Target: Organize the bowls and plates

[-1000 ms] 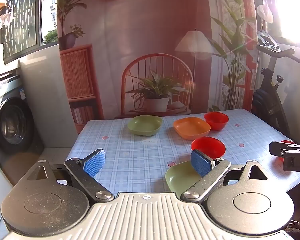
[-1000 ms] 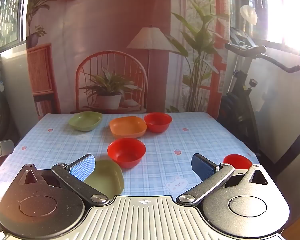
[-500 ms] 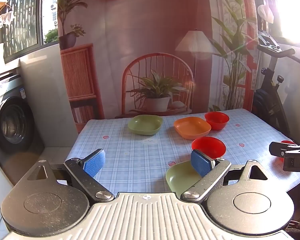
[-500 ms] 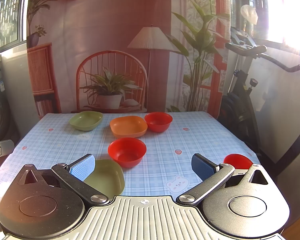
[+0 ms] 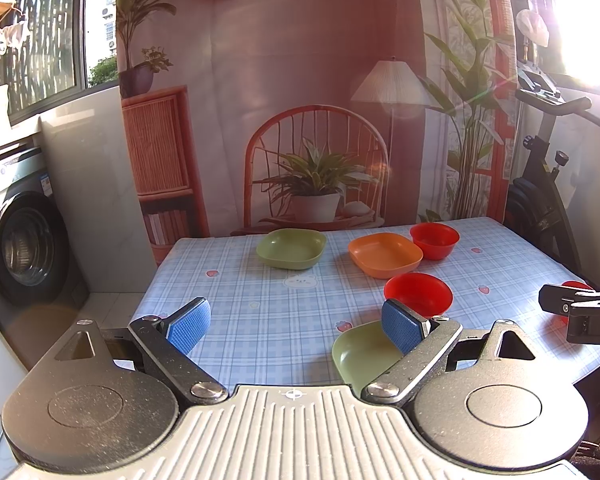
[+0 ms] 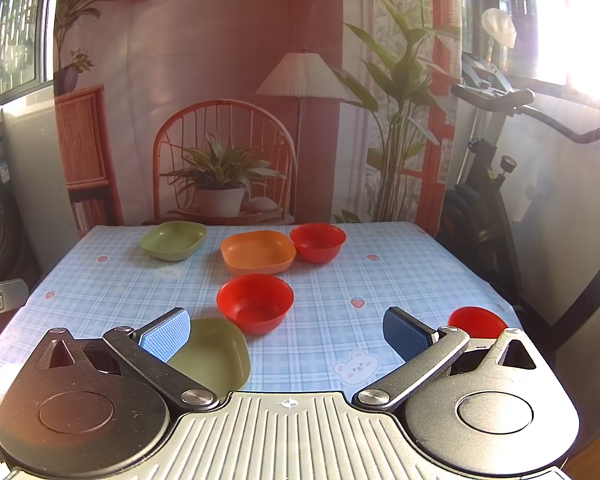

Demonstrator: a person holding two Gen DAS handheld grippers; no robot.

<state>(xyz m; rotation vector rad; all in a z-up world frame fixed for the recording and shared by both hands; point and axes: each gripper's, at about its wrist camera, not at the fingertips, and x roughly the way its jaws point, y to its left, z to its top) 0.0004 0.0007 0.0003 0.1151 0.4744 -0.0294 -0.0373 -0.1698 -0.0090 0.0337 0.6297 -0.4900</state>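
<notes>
On the checked tablecloth (image 6: 332, 280) lie a far green plate (image 6: 173, 239), an orange plate (image 6: 257, 251), a far red bowl (image 6: 318, 241), a middle red bowl (image 6: 255, 302), a near green plate (image 6: 216, 354) and a small red bowl (image 6: 477, 321) at the right edge. My left gripper (image 5: 296, 322) is open and empty above the near left table edge; the near green plate (image 5: 362, 354) lies beside its right finger. My right gripper (image 6: 286, 334) is open and empty above the near edge, between the near green plate and the small red bowl.
A washing machine (image 5: 18, 240) stands left of the table. An exercise bike (image 6: 500, 184) stands at the right. A printed backdrop (image 6: 228, 120) hangs behind the far edge. The right gripper's body (image 5: 584, 312) shows at the right of the left wrist view.
</notes>
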